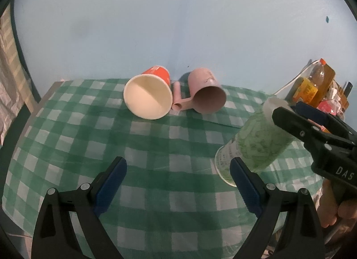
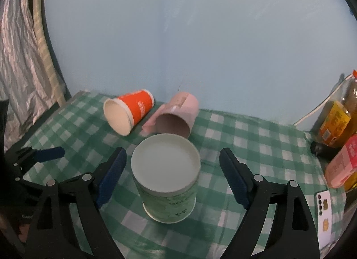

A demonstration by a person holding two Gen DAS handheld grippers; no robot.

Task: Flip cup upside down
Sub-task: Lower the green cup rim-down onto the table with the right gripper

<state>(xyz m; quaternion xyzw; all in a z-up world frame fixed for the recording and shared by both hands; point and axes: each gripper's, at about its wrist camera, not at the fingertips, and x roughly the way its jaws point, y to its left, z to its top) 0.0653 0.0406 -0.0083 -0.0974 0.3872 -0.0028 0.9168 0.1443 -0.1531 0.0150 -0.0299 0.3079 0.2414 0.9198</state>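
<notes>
Green paper cup (image 2: 166, 180) stands inverted on the worktop (image 2: 256, 138), its axis upright, between the spread right claw (image 2: 173, 178); the left claw (image 1: 178, 185) is spread too, farther left.

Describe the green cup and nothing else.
The green cup is a paper-looking cup with a pale green printed pattern and small dark lettering near its wide rim. It stands upside down on the checked tablecloth, its white base facing up, in front of the orange and pink cups. It sits between the open jaws of the right gripper, which seem clear of it; in the left wrist view it appears tilted.
</notes>
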